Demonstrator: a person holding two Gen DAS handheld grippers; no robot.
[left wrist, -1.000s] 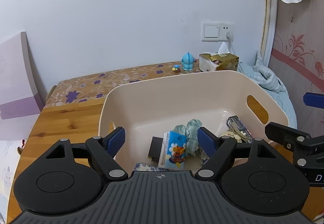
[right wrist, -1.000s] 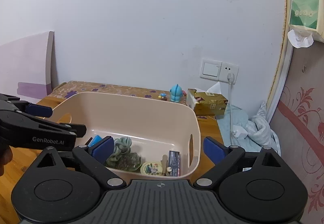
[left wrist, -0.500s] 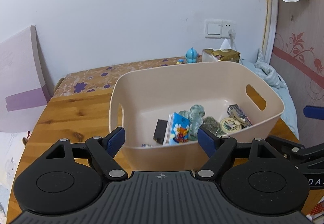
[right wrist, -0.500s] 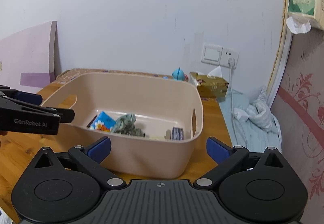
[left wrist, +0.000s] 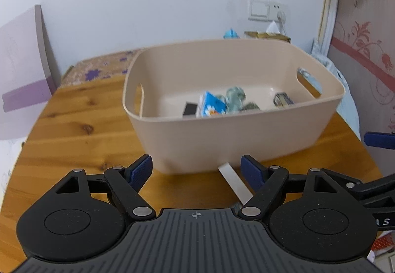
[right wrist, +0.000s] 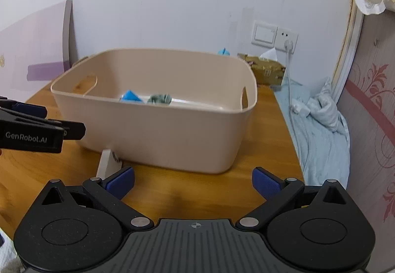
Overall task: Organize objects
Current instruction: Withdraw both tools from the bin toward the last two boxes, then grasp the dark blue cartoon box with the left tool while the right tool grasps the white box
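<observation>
Standing on the wooden surface (left wrist: 81,125), the beige bin (left wrist: 232,134) holds a blue packet (left wrist: 212,106), a grey-green bundle (left wrist: 235,97) and a small box (left wrist: 282,99). A white card (left wrist: 234,183) lies just beside its near wall. The left hand-held gripper (left wrist: 196,170) is open and holds nothing. The right hand-held gripper (right wrist: 193,181) is wide open, also with nothing between its blue pads (right wrist: 265,183); it hovers over bare wood.

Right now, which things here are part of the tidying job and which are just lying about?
Part of the job:
beige bin
blue packet in it
green cloth bundle in it
white card on the table, beside the bin

Just lying about:
tissue box
blue toy figure
light blue bedding
wall socket
</observation>
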